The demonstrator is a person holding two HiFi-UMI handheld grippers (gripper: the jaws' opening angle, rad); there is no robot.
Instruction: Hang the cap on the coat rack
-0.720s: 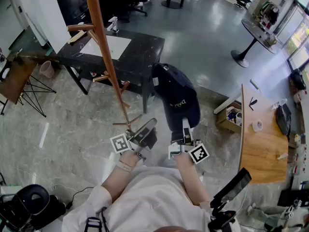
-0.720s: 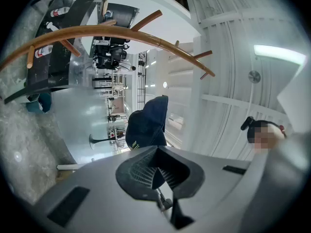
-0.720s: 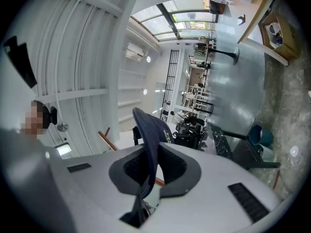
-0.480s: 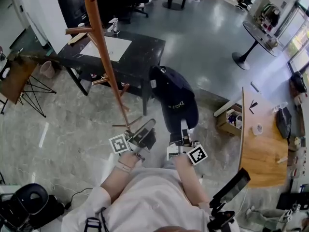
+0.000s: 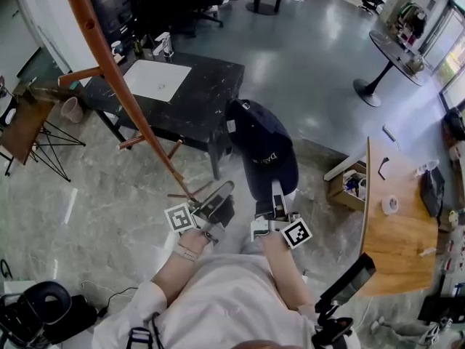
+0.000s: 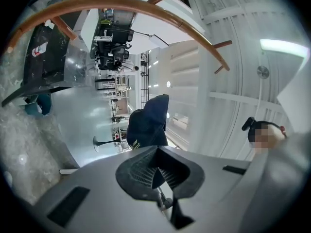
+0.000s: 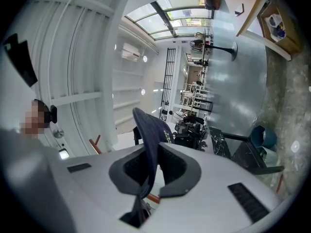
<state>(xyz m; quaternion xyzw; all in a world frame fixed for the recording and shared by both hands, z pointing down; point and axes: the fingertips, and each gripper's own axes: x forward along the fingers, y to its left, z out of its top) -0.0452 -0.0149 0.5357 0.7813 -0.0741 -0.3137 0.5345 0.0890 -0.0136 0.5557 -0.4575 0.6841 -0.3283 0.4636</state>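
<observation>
Right of the coat rack [image 5: 143, 115], well clear of its slanting wooden pole and side pegs, the dark navy cap [image 5: 263, 145] stands up in the air, on none of the pegs. The right gripper [image 5: 277, 191] holds it from below. In the right gripper view the jaws pinch the cap's brim [image 7: 151, 130], which rises edge-on from between the ribbed pads [image 7: 127, 166]. Near the foot of the rack, just left of the cap, sits the left gripper [image 5: 221, 193]. Its own view shows the jaws pressed together with nothing between them, the cap [image 6: 148, 125] beyond them and the rack's pole [image 6: 121, 3] arching overhead. Behind the rack stands a black table [image 5: 211, 78] with a white sheet [image 5: 156, 78] on it.
</observation>
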